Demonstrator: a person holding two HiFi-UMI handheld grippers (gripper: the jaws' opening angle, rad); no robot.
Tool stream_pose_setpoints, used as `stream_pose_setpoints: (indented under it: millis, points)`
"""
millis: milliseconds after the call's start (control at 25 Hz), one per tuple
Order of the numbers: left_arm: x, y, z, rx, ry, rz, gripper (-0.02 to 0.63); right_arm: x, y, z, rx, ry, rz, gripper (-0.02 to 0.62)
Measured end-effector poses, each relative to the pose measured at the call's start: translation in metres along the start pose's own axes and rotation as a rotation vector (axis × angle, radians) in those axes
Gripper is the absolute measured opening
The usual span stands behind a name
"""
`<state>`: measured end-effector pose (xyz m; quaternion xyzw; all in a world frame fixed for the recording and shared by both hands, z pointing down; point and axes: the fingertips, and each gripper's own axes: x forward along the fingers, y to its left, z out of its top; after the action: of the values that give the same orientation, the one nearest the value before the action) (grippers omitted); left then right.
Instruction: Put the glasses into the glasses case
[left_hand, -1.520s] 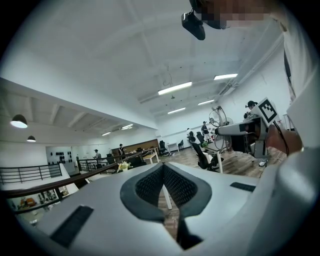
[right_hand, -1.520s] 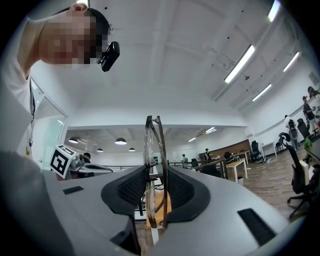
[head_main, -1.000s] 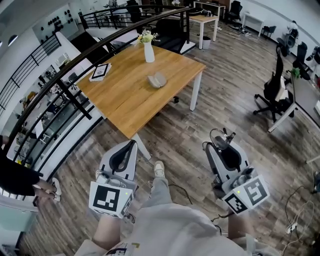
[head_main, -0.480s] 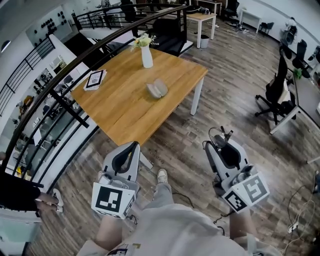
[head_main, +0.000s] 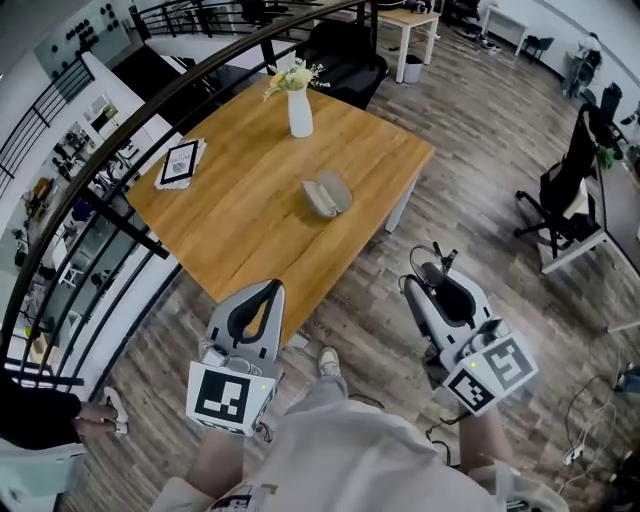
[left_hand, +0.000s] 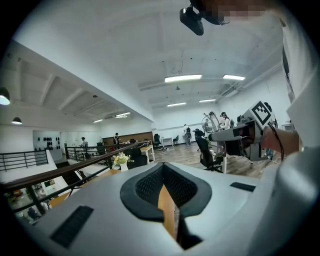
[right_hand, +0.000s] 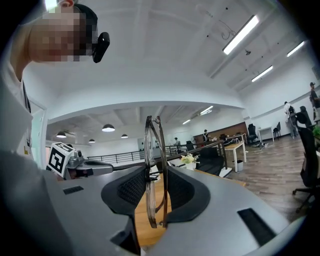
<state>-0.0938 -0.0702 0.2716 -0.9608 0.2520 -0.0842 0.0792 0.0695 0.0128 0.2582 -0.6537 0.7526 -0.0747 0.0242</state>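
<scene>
An open grey glasses case (head_main: 327, 194) lies on the wooden table (head_main: 230, 215), right of its middle. My right gripper (head_main: 424, 279) is level over the floor, off the table's near right corner. It is shut on the folded glasses (right_hand: 154, 165), which stand on edge between its pads, and their dark frame (head_main: 437, 260) pokes past the tips. My left gripper (head_main: 270, 288) is shut and holds nothing, its tips just over the table's near edge. Only a thin sliver of table shows between its pads (left_hand: 150, 185).
A white vase of flowers (head_main: 299, 105) and a tablet (head_main: 180, 162) stand toward the table's far side. A dark railing (head_main: 150, 110) runs along the table's left. An office chair (head_main: 570, 190) and a desk are off to the right, on the wood floor.
Both grippers have moved forward toward the table, which now sits closer and larger in the head view. The left gripper's tips now reach the table's near edge. The glasses stay clamped.
</scene>
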Motion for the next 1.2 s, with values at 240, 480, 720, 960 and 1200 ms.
stream_pose_setpoints:
  millis: [240, 480, 720, 960, 1200]
  points:
    - [0.036, 0.055, -0.022, -0.097, 0.071, -0.004, 0.017, 0.086, -0.013, -0.014, 0.025, 0.077, 0.025, 0.135]
    - [0.069, 0.081, -0.043, -0.117, 0.095, -0.002, 0.017, 0.142, -0.024, -0.031, 0.032, 0.139, 0.067, 0.136]
    - [0.104, 0.091, -0.048, -0.088, 0.111, 0.013, 0.017, 0.173, -0.056, -0.051, 0.067, 0.180, 0.081, 0.135]
    - [0.149, 0.095, -0.052, -0.105, 0.154, 0.096, 0.017, 0.214, -0.108, -0.060, 0.112, 0.201, 0.125, 0.135]
    - [0.199, 0.108, -0.070, -0.112, 0.174, 0.191, 0.017, 0.270, -0.152, -0.081, 0.122, 0.277, 0.240, 0.137]
